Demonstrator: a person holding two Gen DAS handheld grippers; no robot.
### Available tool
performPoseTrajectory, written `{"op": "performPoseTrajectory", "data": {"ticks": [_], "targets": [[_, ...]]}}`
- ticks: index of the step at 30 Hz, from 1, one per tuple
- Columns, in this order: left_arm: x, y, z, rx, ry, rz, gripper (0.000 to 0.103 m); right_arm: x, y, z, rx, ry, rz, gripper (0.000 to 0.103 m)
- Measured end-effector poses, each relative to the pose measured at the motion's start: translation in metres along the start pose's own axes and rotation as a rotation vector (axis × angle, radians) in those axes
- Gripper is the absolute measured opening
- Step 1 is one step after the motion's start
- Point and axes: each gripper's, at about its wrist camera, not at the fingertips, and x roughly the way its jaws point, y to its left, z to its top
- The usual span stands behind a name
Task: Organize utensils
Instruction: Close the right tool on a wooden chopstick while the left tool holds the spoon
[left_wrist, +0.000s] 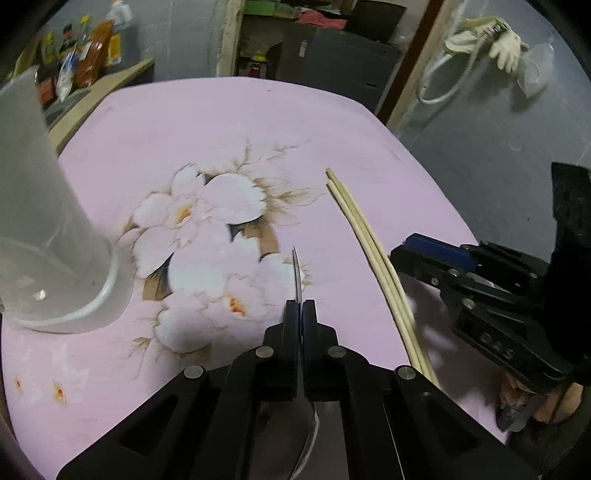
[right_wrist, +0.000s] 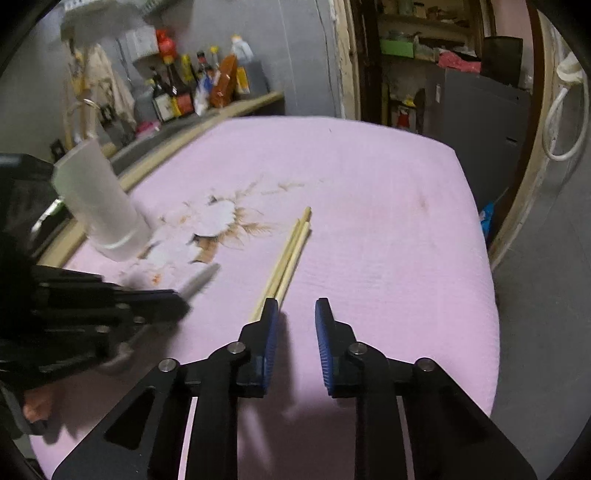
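Observation:
My left gripper (left_wrist: 300, 306) is shut on a metal utensil; its thin handle (left_wrist: 296, 275) sticks out ahead of the fingertips, and its rounded end shows below the jaws. It hovers over the pink flowered table (left_wrist: 221, 122). In the right wrist view the left gripper (right_wrist: 177, 302) holds that utensil (right_wrist: 201, 281) at the left. A translucent white cup (left_wrist: 40, 229) stands at the left, also in the right wrist view (right_wrist: 99, 206). Wooden chopsticks (left_wrist: 369, 251) lie on the table, right of the left gripper. My right gripper (right_wrist: 295, 314) is open, its left fingertip beside the chopsticks (right_wrist: 291, 254).
A counter with bottles and packets (right_wrist: 199, 88) runs behind the table at the left. A doorway with shelves (right_wrist: 424, 55) is at the back. The table's right edge (right_wrist: 484, 266) drops to a grey floor. A white cable (left_wrist: 443, 81) hangs on the wall.

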Motion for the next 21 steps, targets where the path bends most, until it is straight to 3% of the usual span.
{"op": "performPoseTrajectory", "data": {"ticks": [8,15,21], "targets": [[-0.007,0.013,0.002,-0.016,0.031,-0.036,0.000,0.003,0.001,0.008,0.032,0.009,0.039,0.016],[-0.007,0.008,0.009,-0.008,0.048,-0.041,0.000,0.008,0.006,0.013,-0.003,0.037,-0.013,0.015],[-0.002,0.003,0.016,-0.008,0.062,-0.051,0.000,0.015,0.002,0.021,0.046,0.057,0.027,0.015]]}}
